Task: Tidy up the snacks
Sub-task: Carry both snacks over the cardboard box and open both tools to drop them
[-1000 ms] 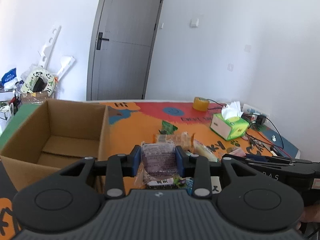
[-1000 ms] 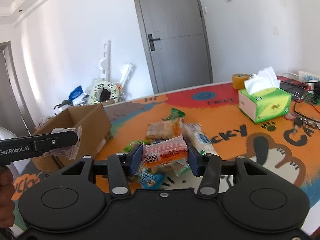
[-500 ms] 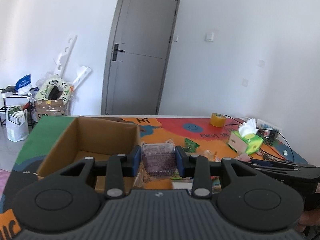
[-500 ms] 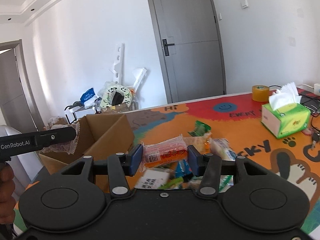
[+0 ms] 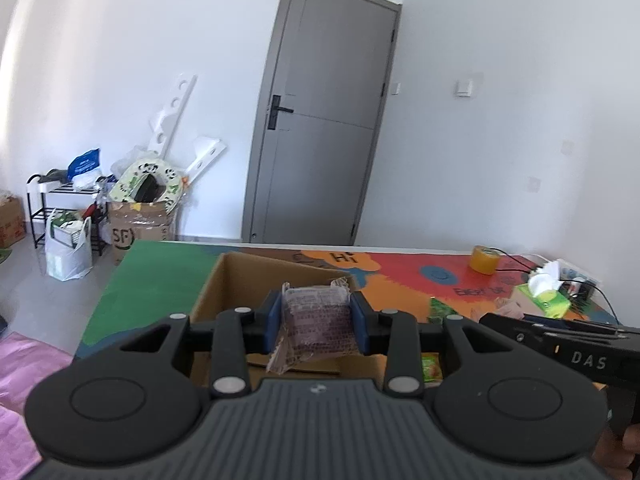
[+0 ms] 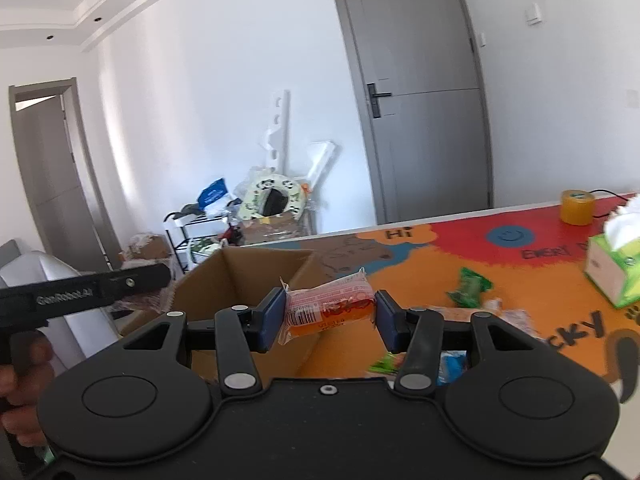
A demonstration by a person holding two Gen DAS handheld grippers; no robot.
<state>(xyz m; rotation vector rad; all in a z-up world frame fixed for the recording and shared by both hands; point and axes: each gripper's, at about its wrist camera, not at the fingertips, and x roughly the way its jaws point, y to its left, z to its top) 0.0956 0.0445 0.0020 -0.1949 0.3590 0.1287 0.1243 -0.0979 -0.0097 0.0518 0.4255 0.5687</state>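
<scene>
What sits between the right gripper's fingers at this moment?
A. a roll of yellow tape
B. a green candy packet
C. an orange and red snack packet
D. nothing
C: in the right wrist view the right gripper has its fingers clamped on the ends of an orange and red snack packet, in front of the cardboard box.
</scene>
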